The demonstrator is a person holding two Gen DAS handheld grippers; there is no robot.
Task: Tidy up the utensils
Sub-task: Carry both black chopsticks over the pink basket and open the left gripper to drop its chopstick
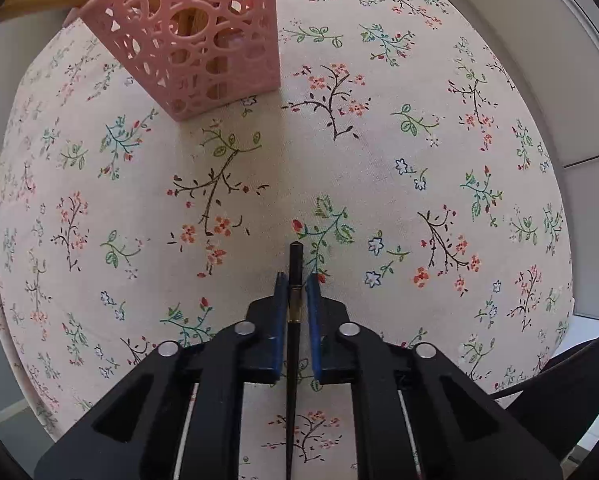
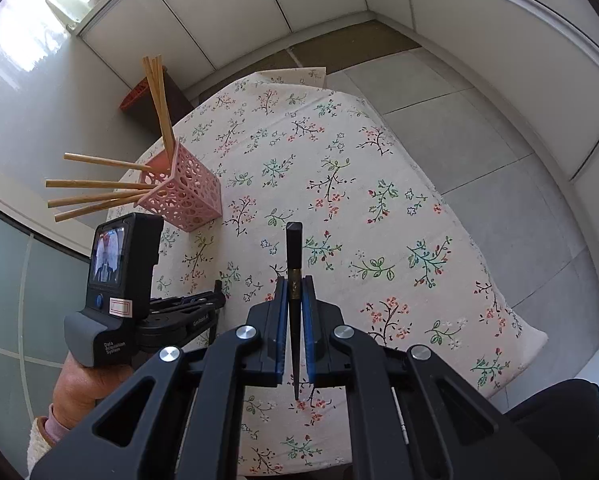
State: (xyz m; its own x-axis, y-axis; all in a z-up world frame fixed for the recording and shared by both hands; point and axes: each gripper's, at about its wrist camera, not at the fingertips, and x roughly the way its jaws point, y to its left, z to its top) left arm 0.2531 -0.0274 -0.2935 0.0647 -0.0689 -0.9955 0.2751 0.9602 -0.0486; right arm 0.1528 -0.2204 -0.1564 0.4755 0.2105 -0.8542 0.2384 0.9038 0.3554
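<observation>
**Left wrist view, right wrist view: two sticks held, basket ahead**

Showed the left tongs (image 1: 297,280) almost shut, pinching a black chopstick (image 1: 295,256) between the blue pads. Pointed straight ahead along the fingers, thick end out front, thin end to the back. Seemed held up over the flowery bench (image 1: 379,160), not lying on it. Had the pink basket (image 1: 203,52) ahead and a bit to the left, near, standing upright on the bench.

From the right wrist view, showed the right tongs (image 2: 294,280) almost shut too, gripping a second black chopstick (image 2: 294,240) the same way, thick end forward. Had the basket further off, ahead and well to the left, past the left tongs. Showed wooden chopsticks (image 2: 99,184) already in the basket, leaning out over its rim.

Judged the left hand nearer to the basket. Judged that each black stick needed tipping up, thin end down, before going in through the open top.
</observation>
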